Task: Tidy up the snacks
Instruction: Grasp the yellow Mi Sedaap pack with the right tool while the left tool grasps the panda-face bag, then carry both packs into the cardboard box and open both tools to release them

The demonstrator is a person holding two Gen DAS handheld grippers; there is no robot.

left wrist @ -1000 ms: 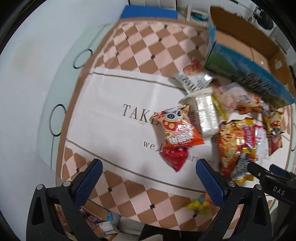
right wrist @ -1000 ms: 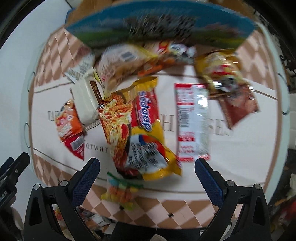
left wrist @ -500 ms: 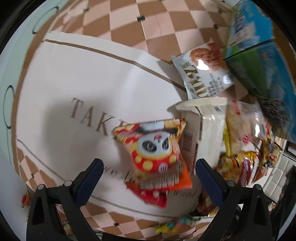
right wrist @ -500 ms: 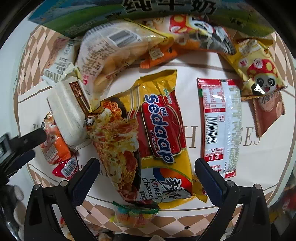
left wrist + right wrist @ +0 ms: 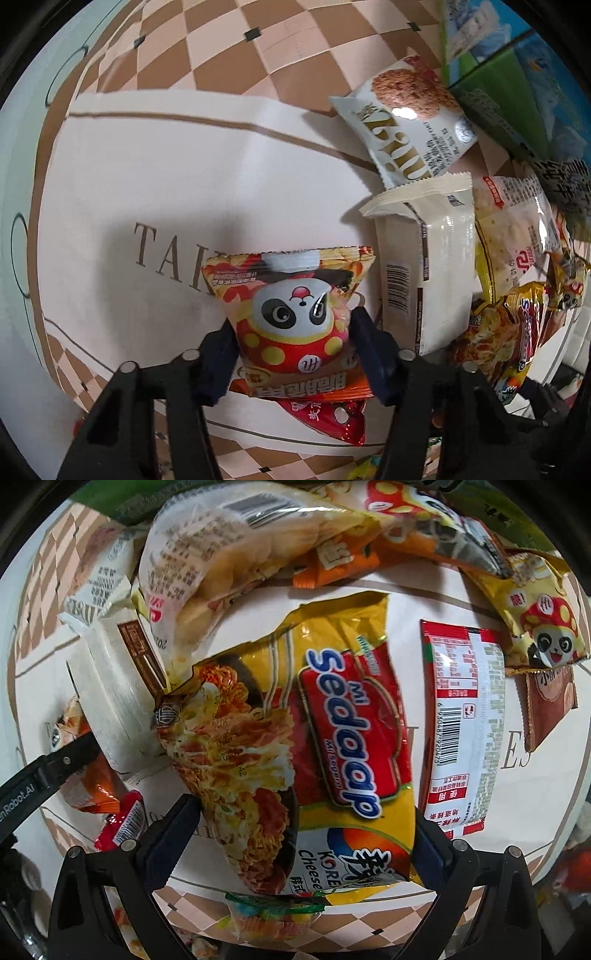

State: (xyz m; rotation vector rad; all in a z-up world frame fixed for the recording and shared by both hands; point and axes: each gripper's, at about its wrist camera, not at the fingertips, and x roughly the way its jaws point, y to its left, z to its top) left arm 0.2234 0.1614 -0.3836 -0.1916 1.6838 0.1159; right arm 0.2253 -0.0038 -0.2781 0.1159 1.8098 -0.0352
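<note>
My left gripper (image 5: 293,345) is shut on the orange panda snack bag (image 5: 291,295), which lies on the white cloth over a small red packet (image 5: 332,419). A cream wrapped pack (image 5: 424,266) lies just right of it, and a white cookie bag (image 5: 410,118) lies beyond. My right gripper (image 5: 303,834) is open, its fingers on either side of the yellow Sedaap noodle packet (image 5: 325,746). A red-and-white sachet (image 5: 461,723) lies to its right. The left gripper's arm (image 5: 40,771) shows at the left edge of the right wrist view.
A blue-green carton (image 5: 517,74) stands at the back right. More bags pile up there: a clear bread bag (image 5: 221,561), a yellow panda bag (image 5: 535,620), a brown sachet (image 5: 546,705). A small candy bag (image 5: 273,915) lies at the table's near edge.
My left gripper came down and shut on the panda bag. My right gripper dropped closer over the noodle packet, still open.
</note>
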